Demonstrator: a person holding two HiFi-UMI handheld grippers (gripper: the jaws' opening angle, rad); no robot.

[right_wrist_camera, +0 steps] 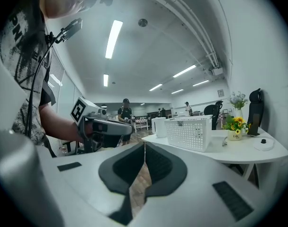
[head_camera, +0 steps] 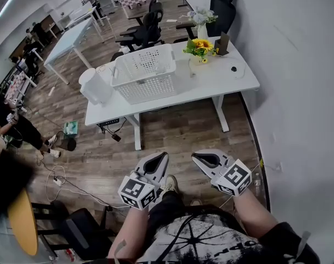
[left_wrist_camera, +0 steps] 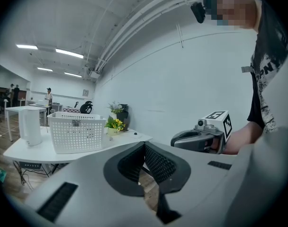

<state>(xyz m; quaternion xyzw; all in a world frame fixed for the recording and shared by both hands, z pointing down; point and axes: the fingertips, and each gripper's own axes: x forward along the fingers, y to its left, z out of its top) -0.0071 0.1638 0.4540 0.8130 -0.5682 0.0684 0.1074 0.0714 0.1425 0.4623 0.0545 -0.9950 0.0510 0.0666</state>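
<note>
The left gripper (head_camera: pixel 162 155) and the right gripper (head_camera: pixel 195 156) hang side by side over the wooden floor (head_camera: pixel 178 128), held low in front of the person's body. They are a little apart from each other, and their tips point toward the white table (head_camera: pixel 224 78) ahead. In each gripper view the two dark ribbed pads meet at the tip. Both pairs of fingers are closed together with nothing between them, and only floor shows through the slit behind the pads.

The nearest thing on the table is the white perforated basket (head_camera: pixel 148 88), which is well apart from both grippers. It stands upright with its open mouth facing up, on the left half of the table. Its long axis runs along the table's long edges and its short ends face the table's two ends. A white jug (head_camera: pixel 93 86) stands just beside the basket's left end, at the table's left end. A small pot of yellow flowers (head_camera: pixel 200 47) sits near the basket's right end, close to the far edge. A small dark disc (head_camera: pixel 233 69) lies toward the table's right end.
</note>
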